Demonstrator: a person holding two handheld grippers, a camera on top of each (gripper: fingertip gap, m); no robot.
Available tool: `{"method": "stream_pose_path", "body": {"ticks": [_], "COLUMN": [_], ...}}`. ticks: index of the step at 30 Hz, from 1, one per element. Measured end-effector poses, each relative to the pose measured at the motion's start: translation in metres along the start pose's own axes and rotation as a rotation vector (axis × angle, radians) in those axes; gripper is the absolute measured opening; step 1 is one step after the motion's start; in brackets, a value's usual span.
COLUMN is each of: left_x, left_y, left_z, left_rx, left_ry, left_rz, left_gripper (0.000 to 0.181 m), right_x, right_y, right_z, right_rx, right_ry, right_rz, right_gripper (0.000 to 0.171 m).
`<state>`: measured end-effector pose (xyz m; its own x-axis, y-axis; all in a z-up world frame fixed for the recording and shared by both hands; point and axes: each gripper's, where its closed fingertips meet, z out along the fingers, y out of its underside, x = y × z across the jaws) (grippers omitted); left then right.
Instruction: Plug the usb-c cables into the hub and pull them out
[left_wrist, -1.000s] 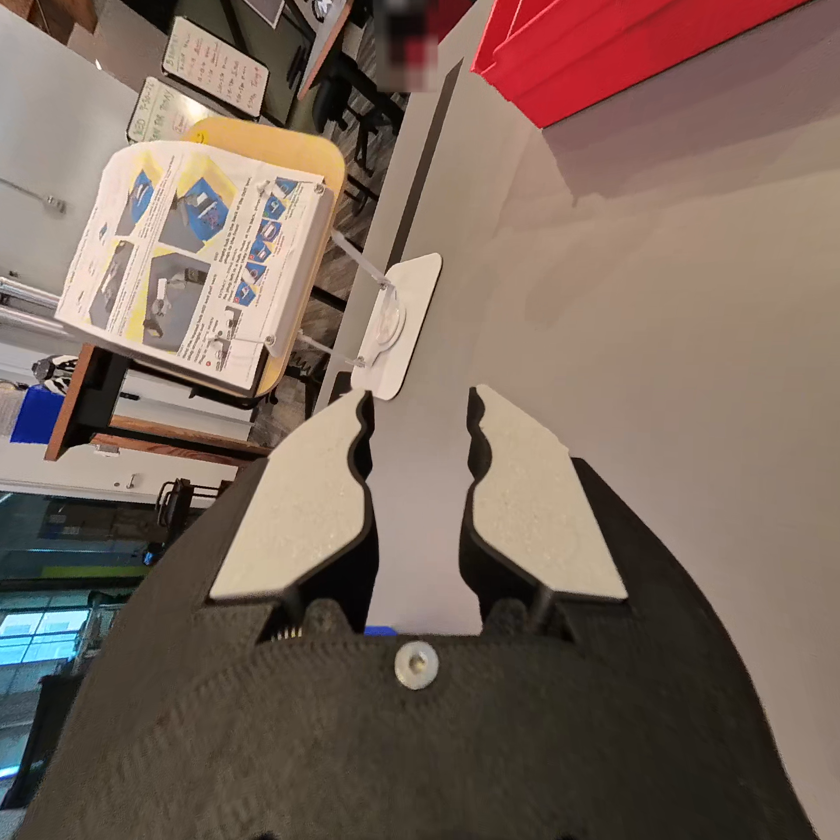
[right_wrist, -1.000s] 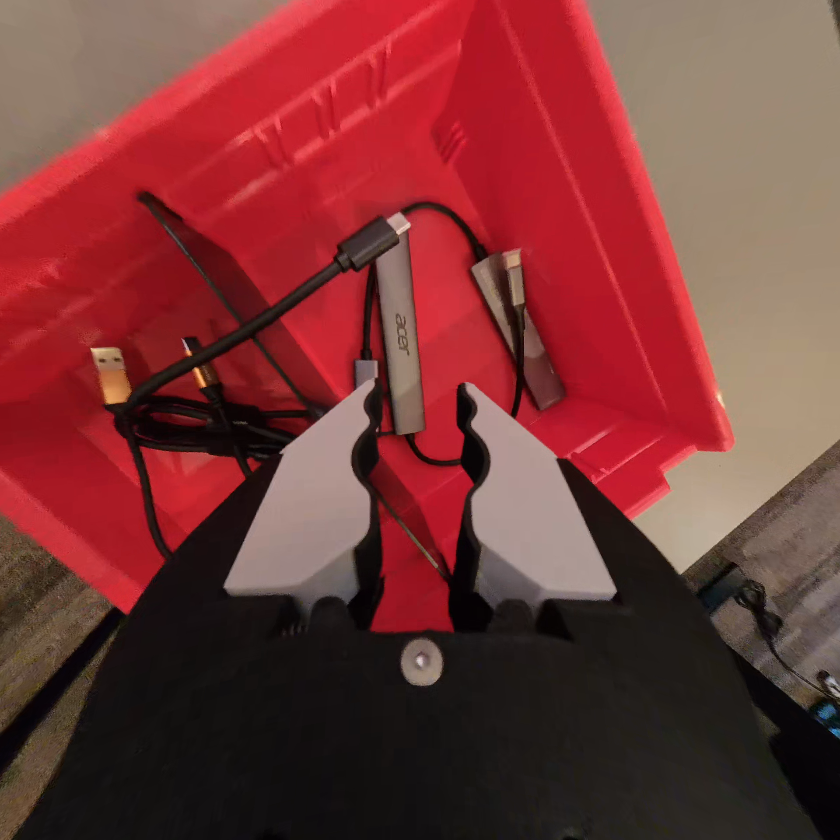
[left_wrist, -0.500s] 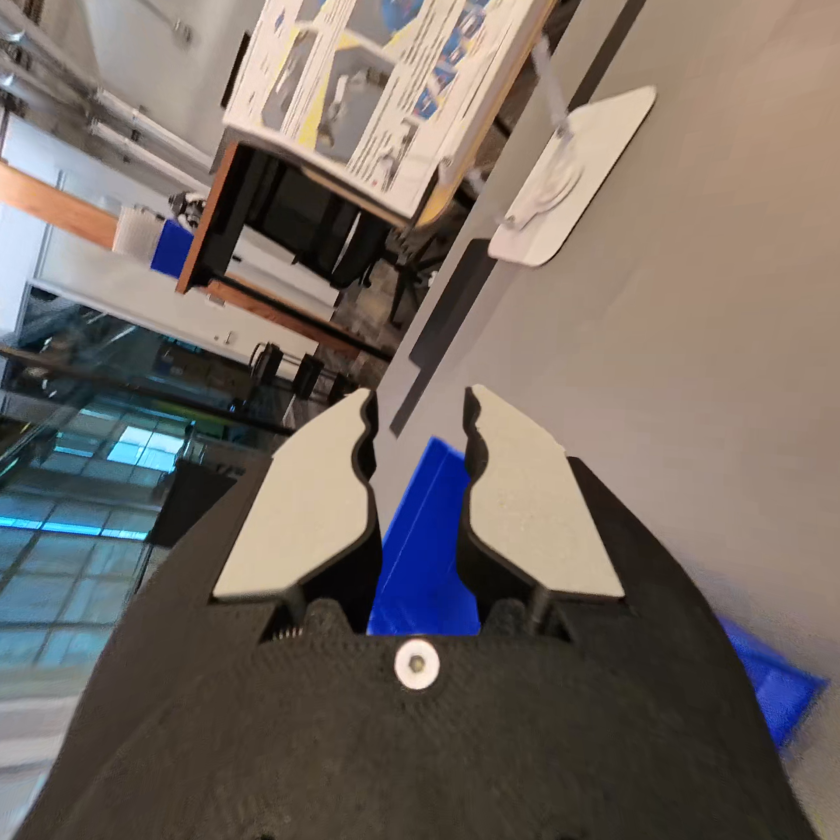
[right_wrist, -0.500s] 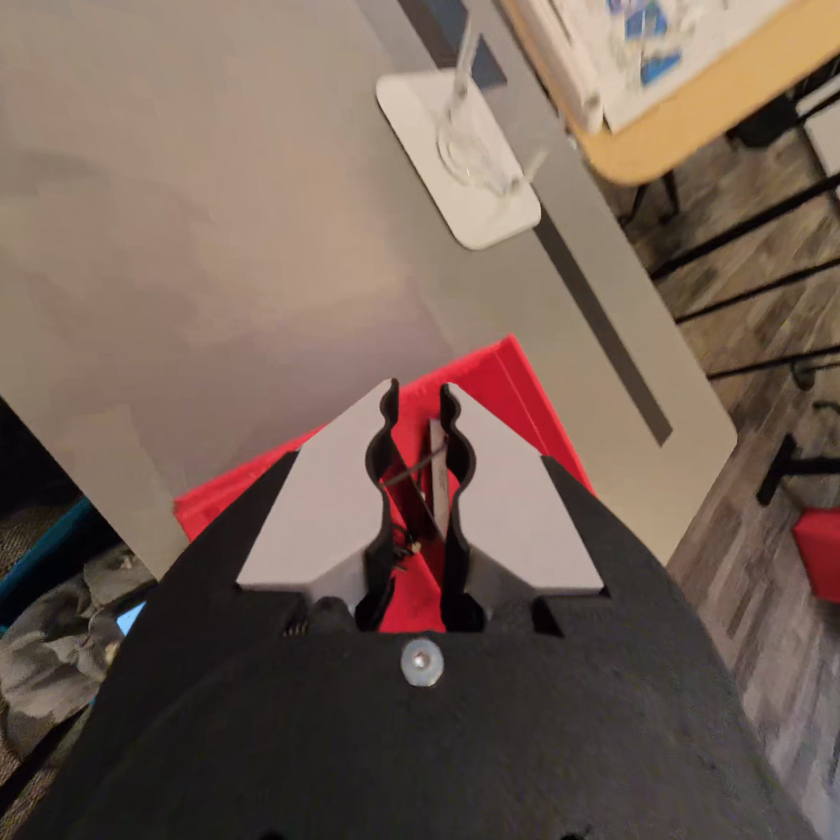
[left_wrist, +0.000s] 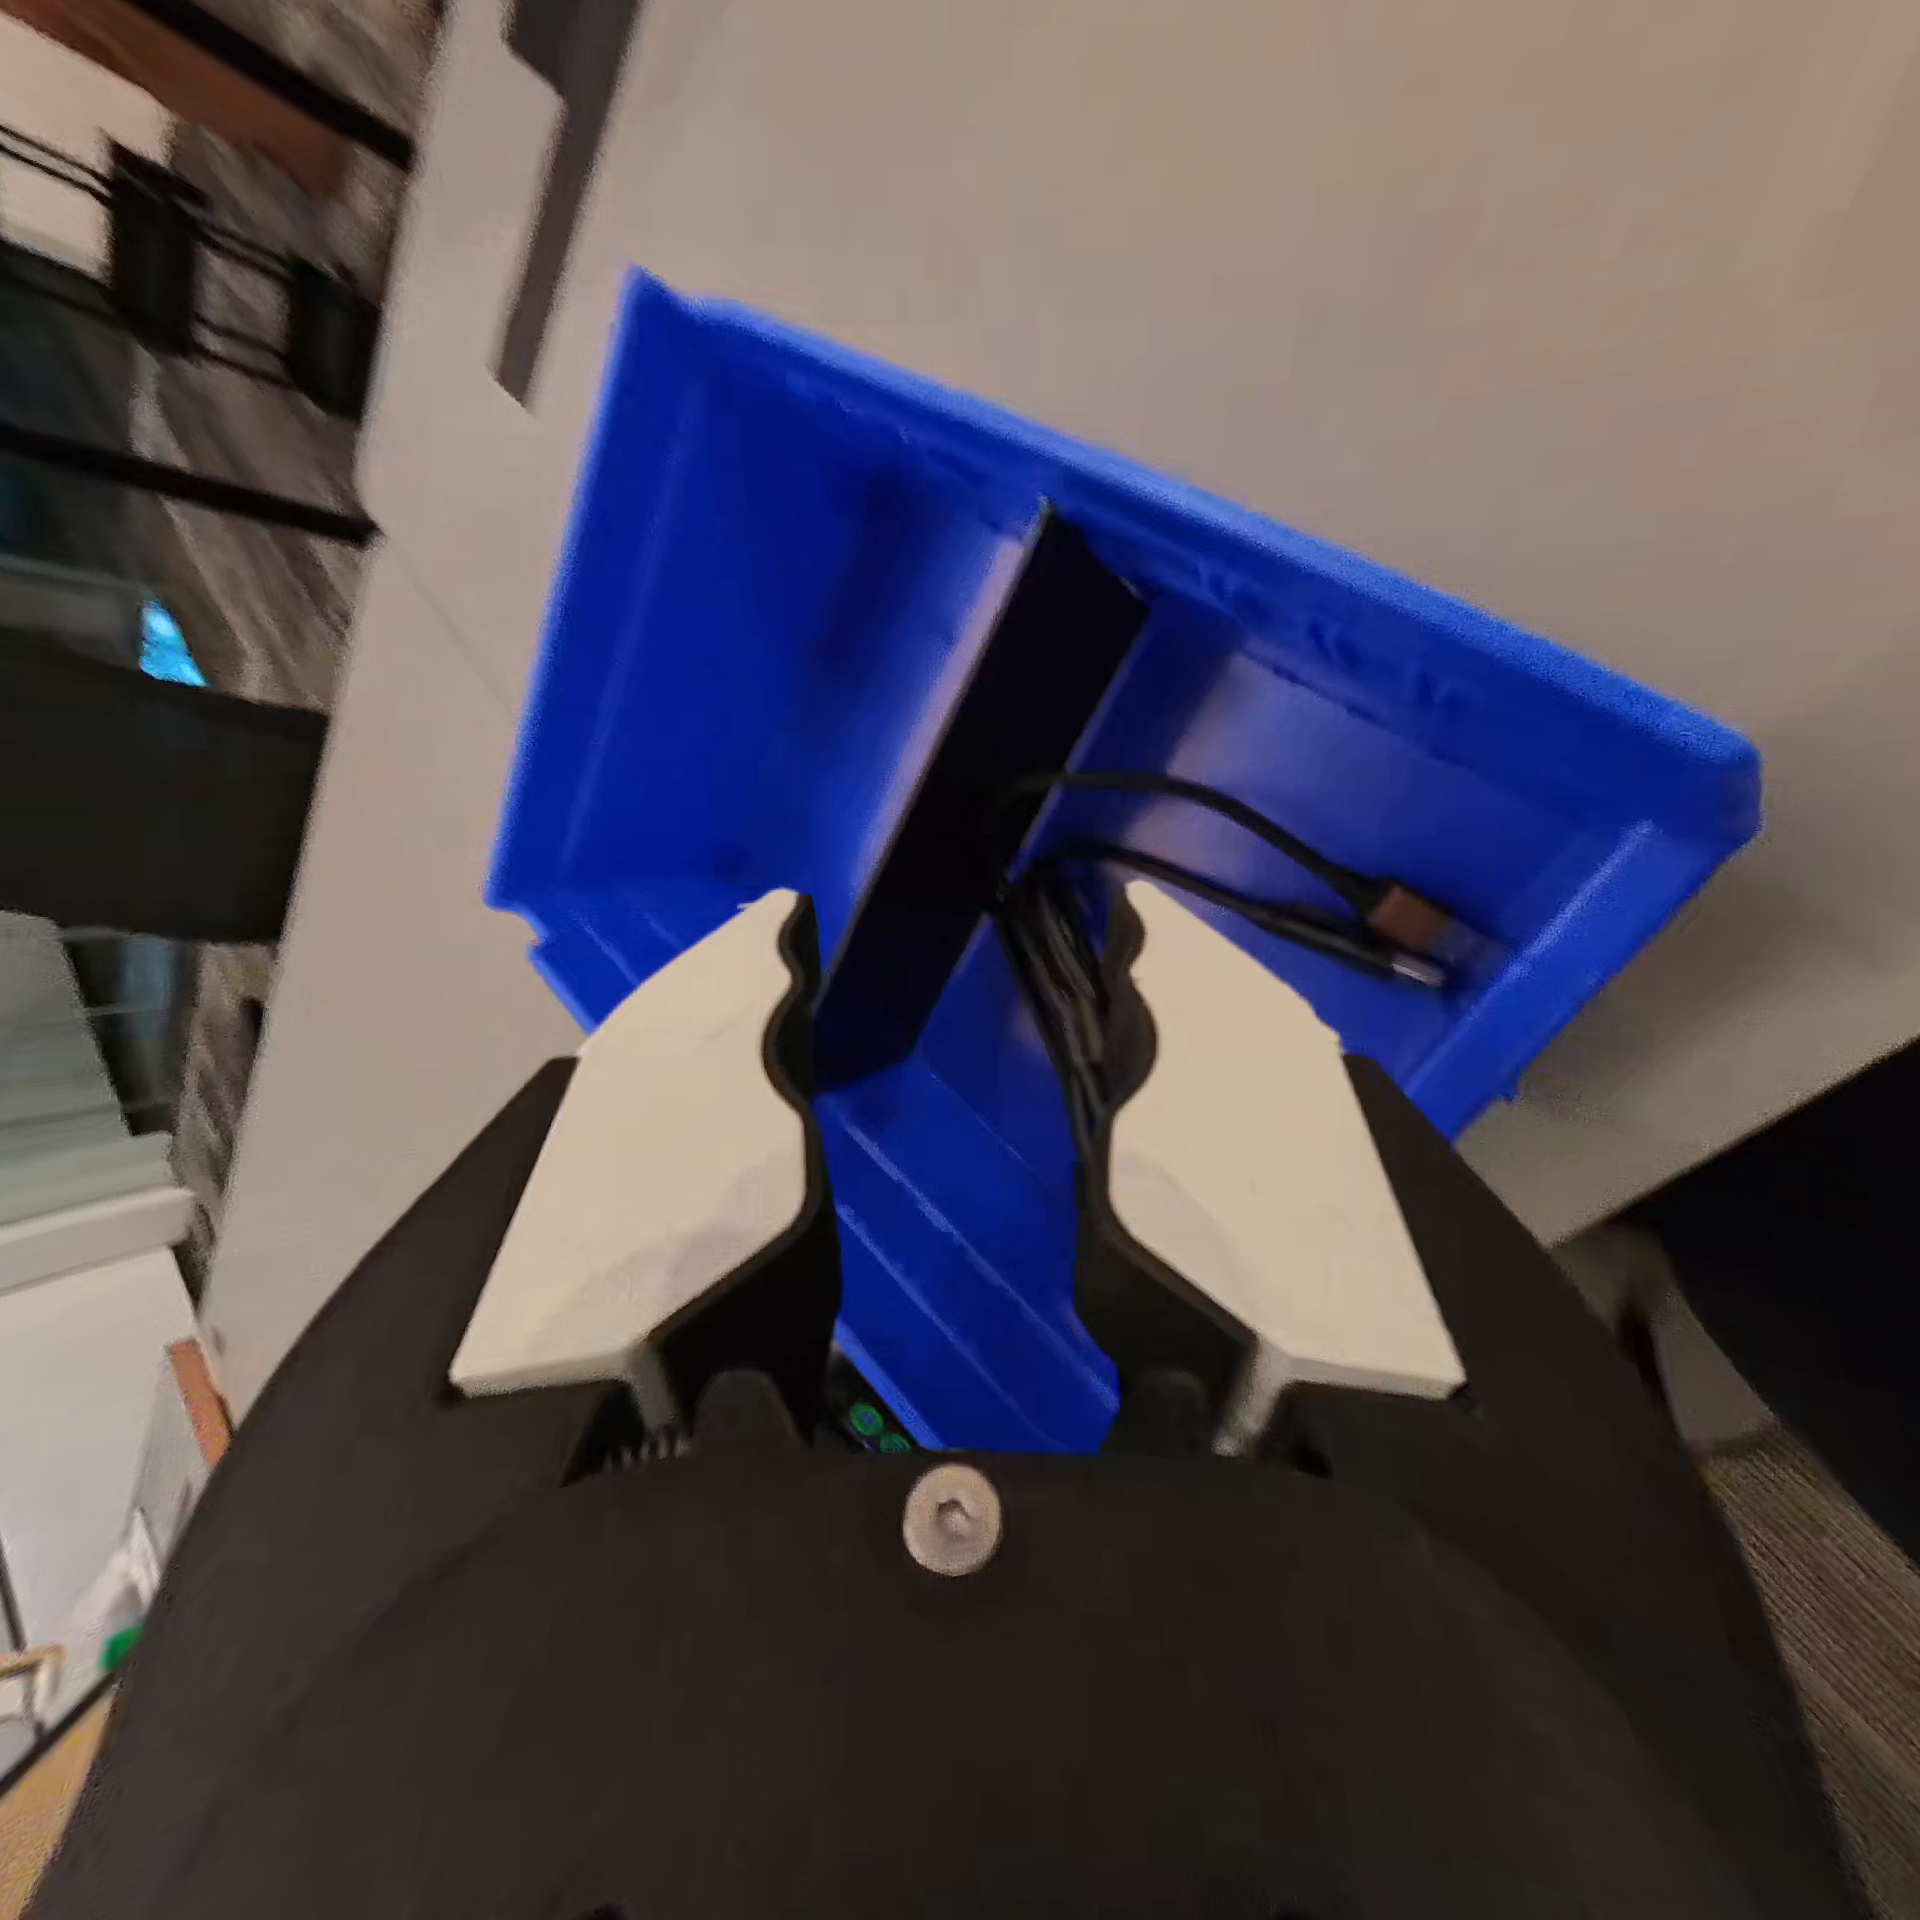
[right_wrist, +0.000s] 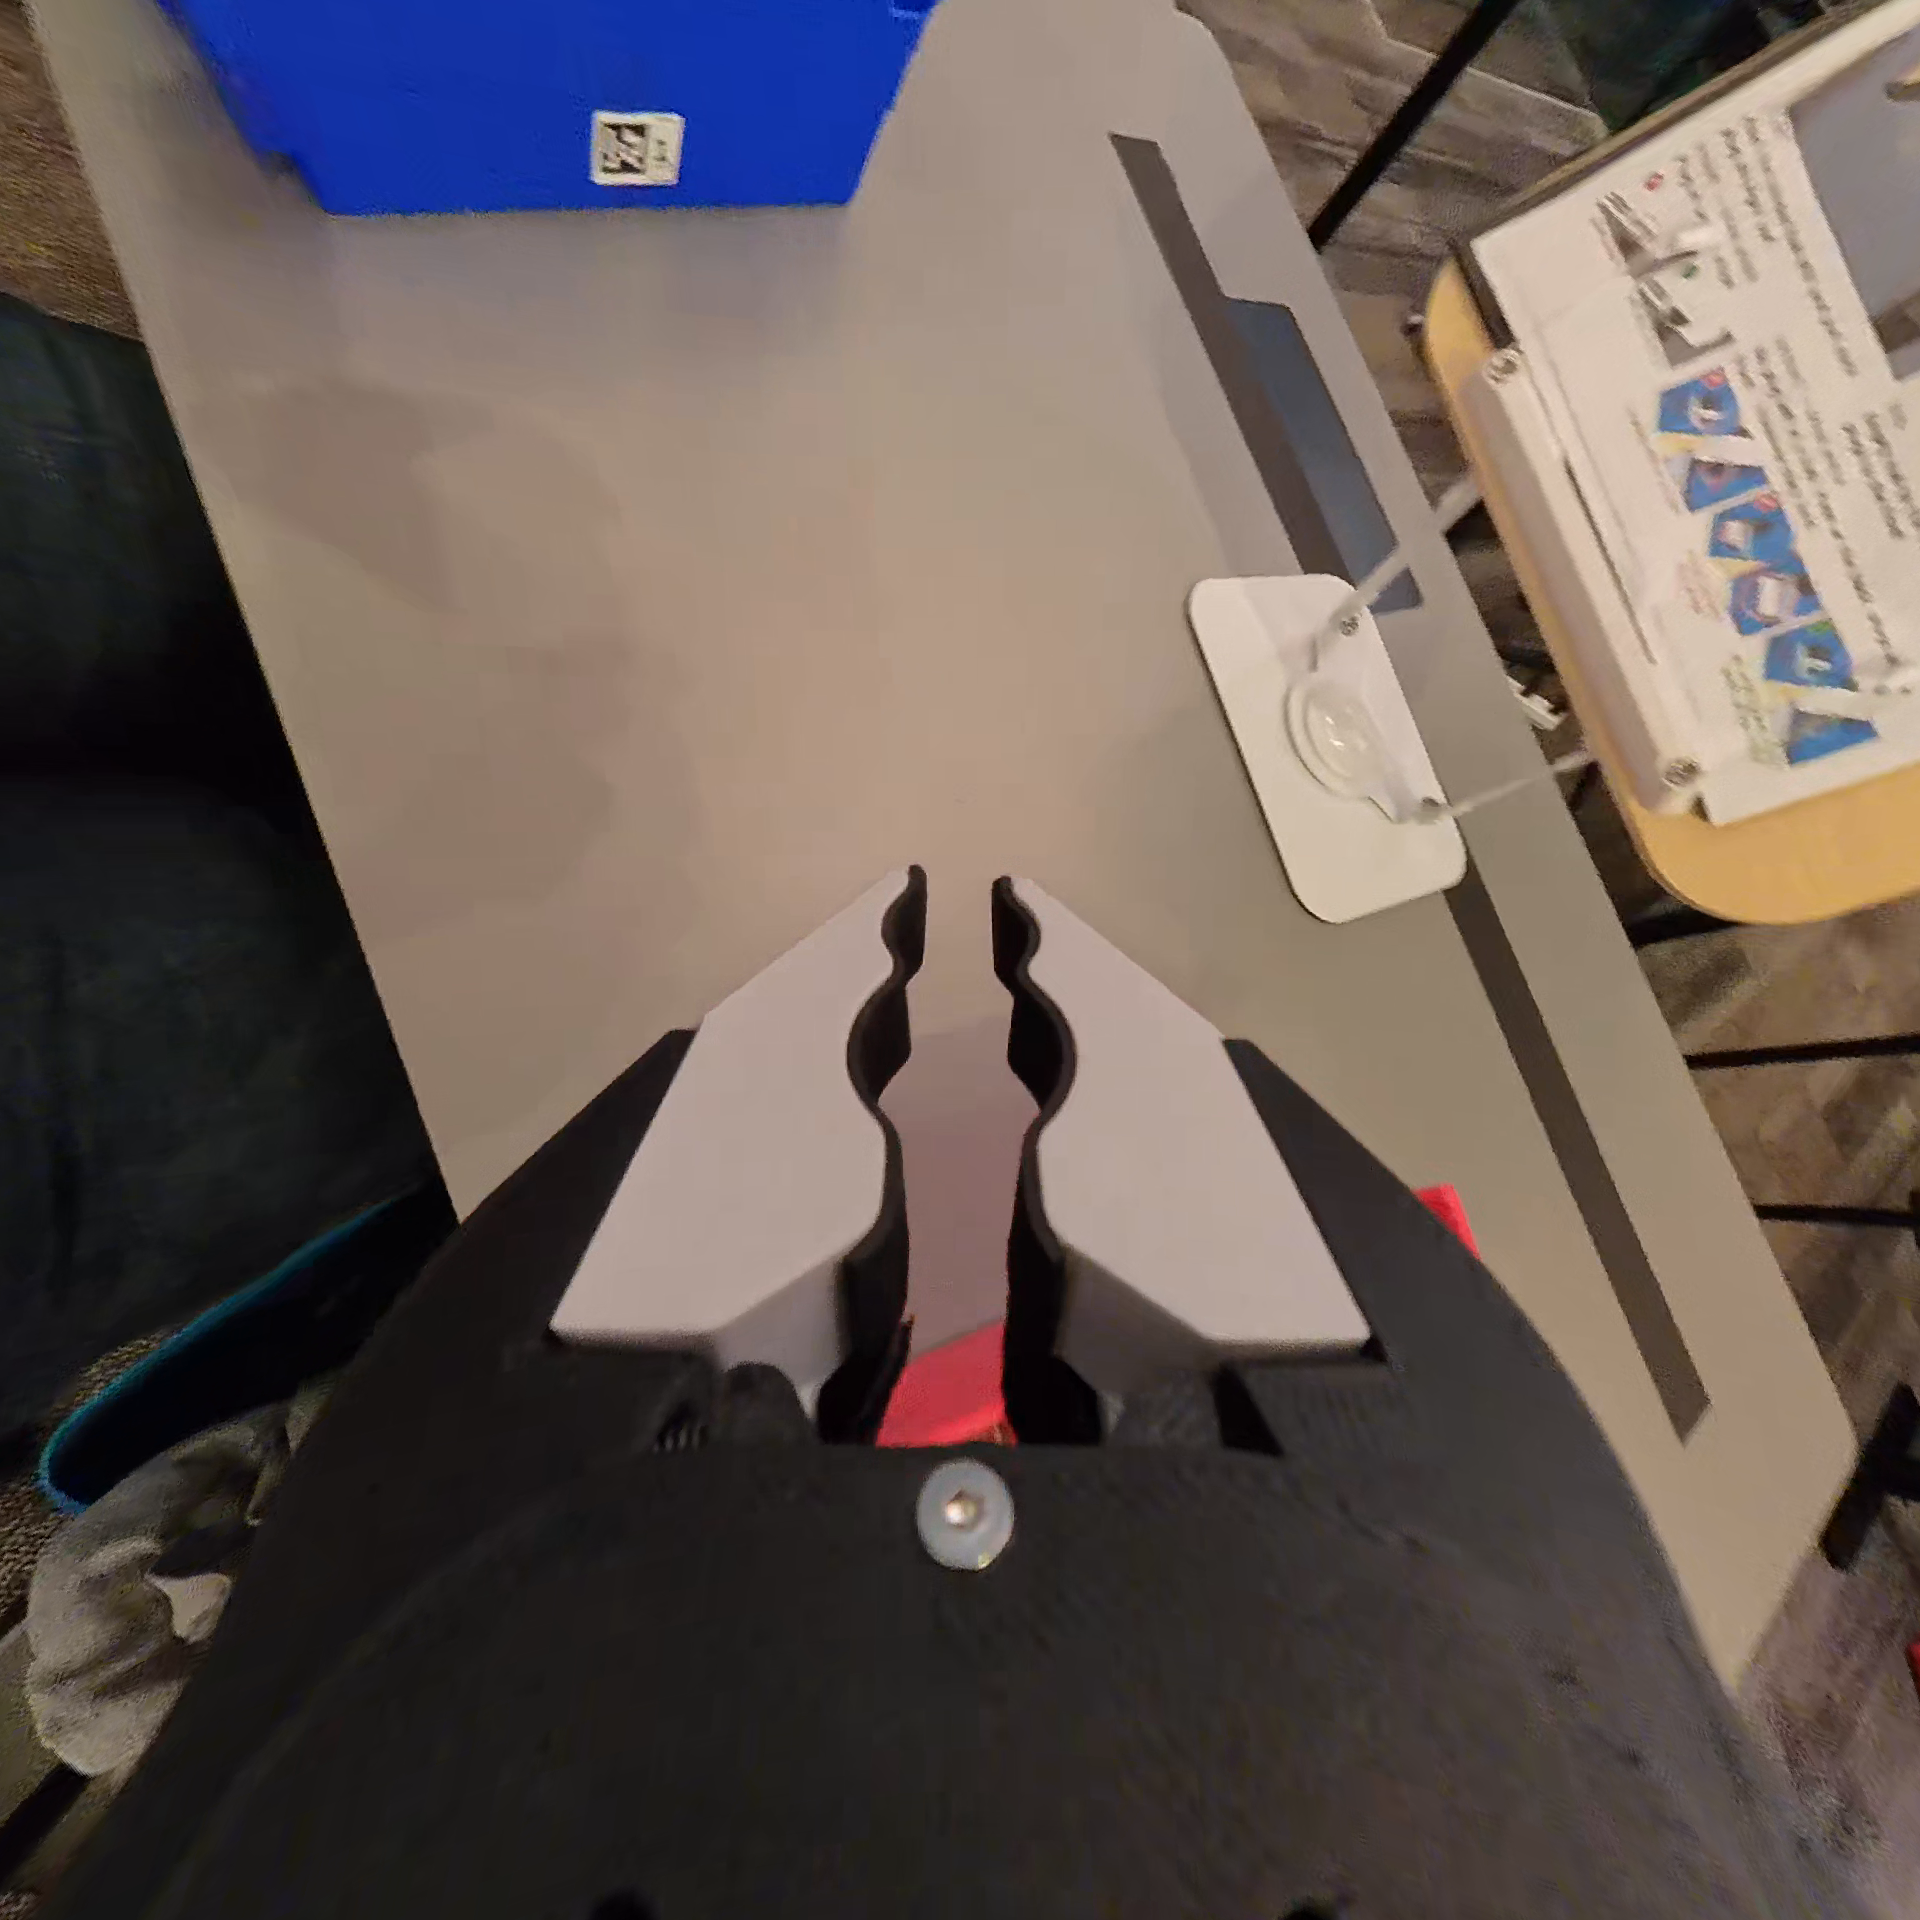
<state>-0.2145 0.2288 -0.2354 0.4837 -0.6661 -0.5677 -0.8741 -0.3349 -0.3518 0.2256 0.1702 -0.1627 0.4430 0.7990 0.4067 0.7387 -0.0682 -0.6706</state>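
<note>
since a second ago both views have swung; the left gripper (left_wrist: 961, 925), jaws wide and holding nothing, now faces a blue bin (left_wrist: 727, 665) with black cables (left_wrist: 1247, 883) at 1 o'clock; the right gripper (right_wrist: 956, 883), slightly parted and empty, has left the red bin (right_wrist: 935, 1392); no hub shows, so plugging probably hasn't begun.

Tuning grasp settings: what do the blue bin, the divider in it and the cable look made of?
Blue bin: looks like moulded plastic, slight sheen, ribbed walls.
Divider: dark, thin, rigid sheet, probably plastic; blur leaves it open.
Cable: black, flexible rubbery jacket, loosely bundled, ending in a brownish plug, possibly metal.
</note>
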Motion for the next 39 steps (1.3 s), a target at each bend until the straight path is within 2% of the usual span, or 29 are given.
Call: {"method": "stream_pose_path", "body": {"ticks": [3, 9, 12, 13, 16, 20, 31, 36, 39], "left_x": [0.018, 0.031, 0.037, 0.038, 0.033, 0.018, -0.016, -0.015, 0.003], "left_y": [0.027, 0.067, 0.08, 0.084, 0.085, 0.073, 0.056, 0.058, 0.058], "left_z": [0.02, 0.064, 0.08, 0.085, 0.088, 0.076, 0.035, 0.031, 0.038], "left_rx": [-0.148, -0.396, -0.478, -0.498, -0.484, -0.408, -0.271, -0.261, -0.263], "left_ry": [0.074, 0.1, 0.115, 0.118, 0.083, 0.044, -0.04, -0.023, 0.066], "left_rz": [-0.019, -0.074, -0.088, -0.085, -0.104, -0.149, -0.183, -0.206, -0.219], "left_gripper": [0.058, 0.051, 0.038, 0.027, 0.019, 0.013, 0.011, 0.011, 0.013], "right_x": [-0.015, -0.038, -0.043, -0.044, -0.045, -0.043, -0.048, -0.05, -0.052], "right_y": [-0.003, -0.008, -0.007, -0.007, -0.007, -0.009, -0.017, -0.018, -0.016], "right_z": [0.015, 0.031, 0.034, 0.035, 0.034, 0.034, 0.036, 0.036, 0.037], "right_rx": [-0.004, 0.006, 0.007, 0.007, 0.012, 0.026, 0.038, 0.035, 0.029], "right_ry": [-0.036, -0.087, -0.099, -0.1, -0.103, -0.104, -0.114, -0.116, -0.115], "right_rz": [-0.014, -0.027, -0.029, -0.031, -0.031, -0.023, -0.033, -0.037, -0.038], "right_gripper": [0.01, 0.009, 0.009, 0.009, 0.008, 0.007, 0.006, 0.006, 0.008]}}
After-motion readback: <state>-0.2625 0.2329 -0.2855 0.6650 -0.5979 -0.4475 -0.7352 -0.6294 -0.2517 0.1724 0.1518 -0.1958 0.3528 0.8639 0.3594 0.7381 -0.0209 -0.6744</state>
